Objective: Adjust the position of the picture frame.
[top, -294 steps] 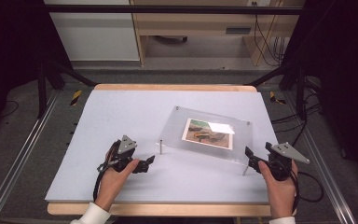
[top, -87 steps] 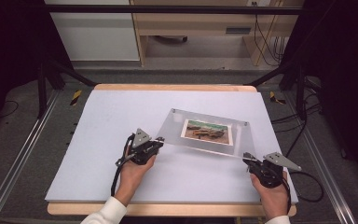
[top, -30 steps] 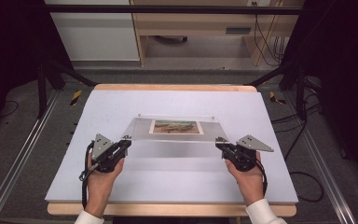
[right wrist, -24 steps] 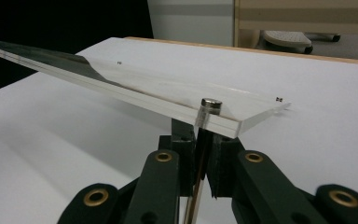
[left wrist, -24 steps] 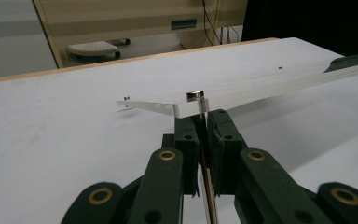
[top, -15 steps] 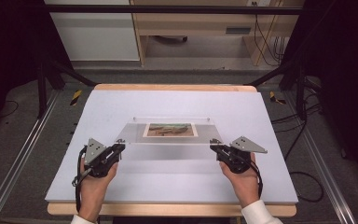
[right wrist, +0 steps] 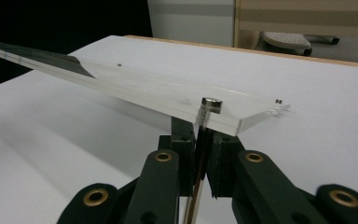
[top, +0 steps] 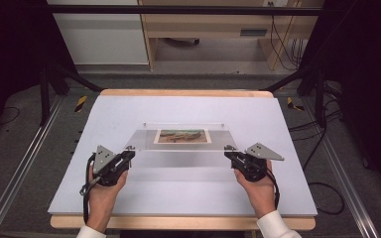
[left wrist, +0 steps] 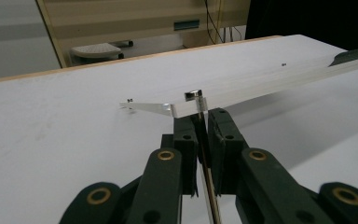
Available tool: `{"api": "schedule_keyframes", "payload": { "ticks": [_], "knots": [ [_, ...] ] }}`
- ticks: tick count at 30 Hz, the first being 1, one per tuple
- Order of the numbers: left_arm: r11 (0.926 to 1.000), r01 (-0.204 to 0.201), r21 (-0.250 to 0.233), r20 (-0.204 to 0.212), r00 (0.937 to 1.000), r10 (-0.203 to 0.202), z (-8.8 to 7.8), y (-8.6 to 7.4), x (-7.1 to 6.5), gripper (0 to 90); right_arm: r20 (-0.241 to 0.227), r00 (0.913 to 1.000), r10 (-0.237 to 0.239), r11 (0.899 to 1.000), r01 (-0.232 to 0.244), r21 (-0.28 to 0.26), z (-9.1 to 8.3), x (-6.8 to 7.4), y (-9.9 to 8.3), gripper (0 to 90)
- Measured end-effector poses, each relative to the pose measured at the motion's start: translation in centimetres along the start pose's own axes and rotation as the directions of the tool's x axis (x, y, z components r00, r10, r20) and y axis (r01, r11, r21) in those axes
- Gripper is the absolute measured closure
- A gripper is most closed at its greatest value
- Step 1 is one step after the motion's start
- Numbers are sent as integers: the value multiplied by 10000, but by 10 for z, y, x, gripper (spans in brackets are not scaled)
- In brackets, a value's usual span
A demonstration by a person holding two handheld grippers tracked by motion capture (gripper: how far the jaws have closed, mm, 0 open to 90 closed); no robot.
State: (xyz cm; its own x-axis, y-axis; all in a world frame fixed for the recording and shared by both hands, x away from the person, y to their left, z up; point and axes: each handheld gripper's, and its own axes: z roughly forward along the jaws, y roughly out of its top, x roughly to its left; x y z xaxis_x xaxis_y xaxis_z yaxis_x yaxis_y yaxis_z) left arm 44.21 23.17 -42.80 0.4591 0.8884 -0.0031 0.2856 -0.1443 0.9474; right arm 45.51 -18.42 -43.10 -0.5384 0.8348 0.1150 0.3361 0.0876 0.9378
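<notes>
Two grippers carry one clear acrylic frame between them, lifted off the white worktop. Nearest, the left gripper has its fingers clamped on a thin metal standoff post under the near-left corner; the right gripper pinches the matching post at the near-right corner. Beyond, the acrylic frame slopes up and away, a printed picture sandwiched inside. It looks stiff, slick and scratch-prone, moderately light; the slim posts could twist, so level, matched hands seem wise.
</notes>
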Motion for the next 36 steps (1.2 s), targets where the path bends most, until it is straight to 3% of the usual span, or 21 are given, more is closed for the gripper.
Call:
{"api": "schedule_keyframes", "payload": {
  "ticks": [10, 15, 22, 27, 36],
  "knots": [
    [10000, -82, 24, -73, 9999, 82, 7, -4, 1, 815, 123, 9999, -28, 10000, 27, 82, 6, -4, -2, 828],
    [9986, -234, 472, -72, 9997, 238, 5, -9, -1, 813, 204, 9998, -51, 9997, 45, 260, 8, -2, -8, 831],
    [9924, -327, 1184, 16, 9995, 327, 4, -21, -4, 816, 126, 9999, 48, 9956, -59, 932, 7, -1, -22, 838],
    [9906, -58, 1369, 80, 10000, 47, 4, -26, -3, 824, 134, 9997, 206, 9921, -221, 1234, 6, 1, -27, 840],
    [9841, -116, 1772, 254, 9996, 72, 5, -31, -2, 826, 70, 9994, 324, 9843, -331, 1735, 3, 0, -33, 835]
  ]
}}
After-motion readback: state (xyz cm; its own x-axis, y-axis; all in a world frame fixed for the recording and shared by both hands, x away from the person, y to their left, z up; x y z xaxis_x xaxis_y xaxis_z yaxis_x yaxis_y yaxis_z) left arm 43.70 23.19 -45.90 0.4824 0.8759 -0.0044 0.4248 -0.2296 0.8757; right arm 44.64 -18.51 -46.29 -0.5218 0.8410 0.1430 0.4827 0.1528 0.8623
